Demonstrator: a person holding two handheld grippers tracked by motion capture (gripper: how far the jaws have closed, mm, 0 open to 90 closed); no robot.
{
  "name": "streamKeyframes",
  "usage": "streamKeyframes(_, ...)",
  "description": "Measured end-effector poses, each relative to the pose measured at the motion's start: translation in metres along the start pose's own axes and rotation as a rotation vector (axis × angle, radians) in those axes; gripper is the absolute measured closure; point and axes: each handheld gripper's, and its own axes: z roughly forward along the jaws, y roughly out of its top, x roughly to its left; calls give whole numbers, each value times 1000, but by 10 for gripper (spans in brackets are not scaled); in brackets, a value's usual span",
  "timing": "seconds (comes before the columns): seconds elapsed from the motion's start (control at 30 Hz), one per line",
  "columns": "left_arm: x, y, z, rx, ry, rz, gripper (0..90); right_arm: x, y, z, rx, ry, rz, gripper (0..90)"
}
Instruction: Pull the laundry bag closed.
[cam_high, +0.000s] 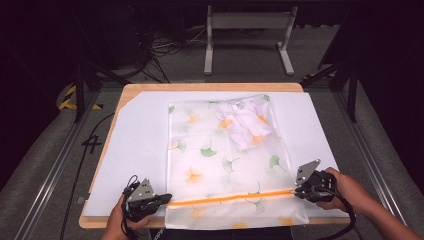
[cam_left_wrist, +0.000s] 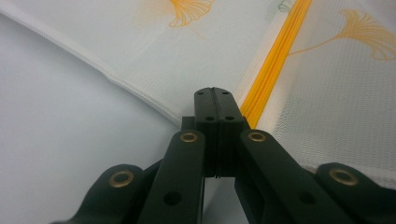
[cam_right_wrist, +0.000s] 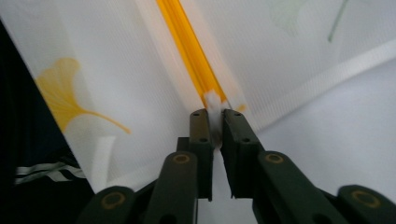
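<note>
A white mesh laundry bag (cam_high: 227, 160) printed with ginkgo leaves lies flat on the white sheet (cam_high: 135, 150) covering the table (cam_high: 210, 86), with a bundled white garment (cam_high: 245, 122) inside its far right part. An orange zip (cam_high: 230, 198) runs across its near end. The left gripper (cam_high: 162, 199), jaws fully closed, sits at the zip's left end. The right gripper (cam_high: 298, 191) at the right end has its jaws nearly closed, pinching the white tab (cam_right_wrist: 214, 105) at the zip's end
</note>
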Motion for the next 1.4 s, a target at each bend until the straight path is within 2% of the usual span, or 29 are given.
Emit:
streamKeyframes(0.03, 0, 0, 0, -1, 1, -4, 900, 0, -1, 0, -6, 4, 3, 765)
streamKeyframes(0.1, -1, 0, -1, 2, 5, 7, 900, -2, -4, -3, -55, 24, 26, 746)
streamKeyframes(0.17, -1, 1, -2, -3, 7, 6, 900, -2, -6, -6, -92, 21, 38, 704)
streamKeyframes(0.27, -1, 2, -5, -12, 16, 22, 900, -3, -10, -9, -141, 18, 63, 696)
streamKeyframes(0.3, -1, 2, -5, -12, 16, 22, 900, -3, -10, -9, -141, 18, 63, 696)
streamKeyframes(0.4, 1, 4, -10, -23, 36, 33, 900, -4, -15, -13, -212, -19, 75, 649)
streamKeyframes(0.47, 2, 5, -10, -21, 39, 33, 875, -3, -15, -14, -226, -33, 84, 649)
streamKeyframes(0.5, 3, 6, -11, -25, 47, 40, 869, -4, -16, -15, -240, -41, 96, 640)
streamKeyframes(0.53, 4, 7, -13, -25, 58, 45, 867, -6, -17, -17, -273, -72, 127, 616)
streamKeyframes(0.57, 4, 7, -13, -25, 58, 45, 860, -6, -17, -17, -273, -72, 127, 616)
streamKeyframes(0.6, 6, 9, -16, -39, 74, 45, 846, -8, -19, -19, -302, -79, 143, 612)
streamKeyframes(0.8, 13, 13, -22, -65, 106, 52, 769, -9, -22, -19, -349, -126, 177, 573)
streamKeyframes(0.83, 14, 15, -23, -69, 124, 55, 769, -9, -23, -19, -356, -133, 185, 574)
streamKeyframes(0.97, 20, 17, -27, -92, 158, 48, 676, -11, -29, -19, -427, -173, 214, 536)
streamKeyframes(1.07, 24, 16, -28, -90, 194, 35, 584, -13, -34, -20, -468, -198, 252, 511)
streamKeyframes(1.13, 28, 17, -30, -96, 217, 33, 504, -12, -38, -19, -502, -231, 254, 467)
streamKeyframes(1.2, 30, 17, -31, -99, 225, 27, 490, -12, -38, -19, -505, -239, 253, 445)
streamKeyframes(1.23, 31, 18, -31, -92, 249, 25, 454, -12, -38, -17, -504, -257, 255, 419)
streamKeyframes(1.27, 34, 17, -32, -95, 266, 27, 368, -13, -39, -13, -501, -277, 258, 368)
streamKeyframes(1.33, 38, 15, -33, -101, 288, 19, 316, -16, -40, -10, -505, -296, 272, 321)
streamKeyframes(1.4, 41, 13, -34, -114, 292, 9, 291, -18, -42, -8, -509, -310, 284, 309)
